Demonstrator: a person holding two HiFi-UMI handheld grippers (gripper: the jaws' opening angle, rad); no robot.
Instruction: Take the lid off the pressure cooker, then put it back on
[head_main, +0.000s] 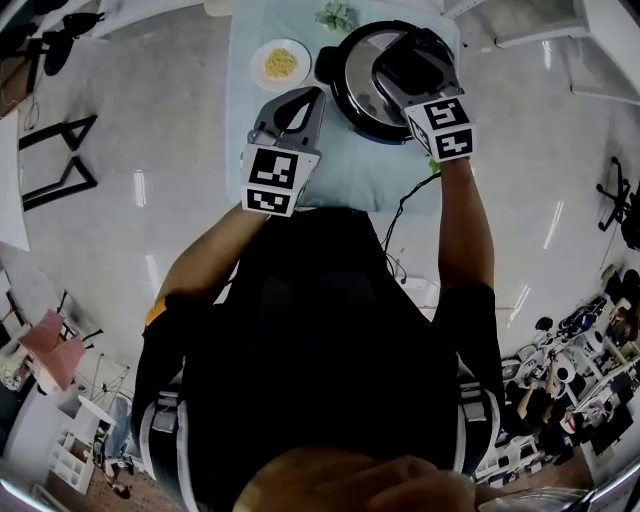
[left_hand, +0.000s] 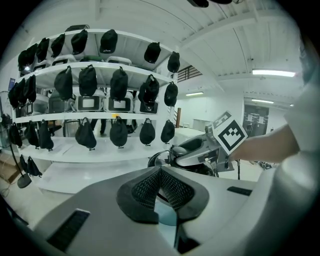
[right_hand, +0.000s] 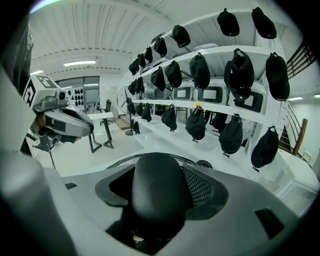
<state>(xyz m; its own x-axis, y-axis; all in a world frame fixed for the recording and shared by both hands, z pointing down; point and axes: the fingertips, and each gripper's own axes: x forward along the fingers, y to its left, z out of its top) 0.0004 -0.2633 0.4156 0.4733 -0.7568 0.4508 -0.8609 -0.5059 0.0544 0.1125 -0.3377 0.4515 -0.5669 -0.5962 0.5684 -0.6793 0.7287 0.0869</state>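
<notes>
Above the pressure cooker (head_main: 354, 88), my right tool (head_main: 405, 65) is clamped on the black lid handle (right_hand: 159, 192). Just beside the cooker hangs my left tool (head_main: 303, 100), jaws pressed together, empty.

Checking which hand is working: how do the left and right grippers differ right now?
The left gripper is shut on nothing; the right gripper is shut on the lid handle. The left hangs over the table beside the pressure cooker; the right sits above its lid. Both are shut.

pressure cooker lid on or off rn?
On, apparently: the round silver lid sits centred on the black pressure cooker; the right gripper grips its black handle.
</notes>
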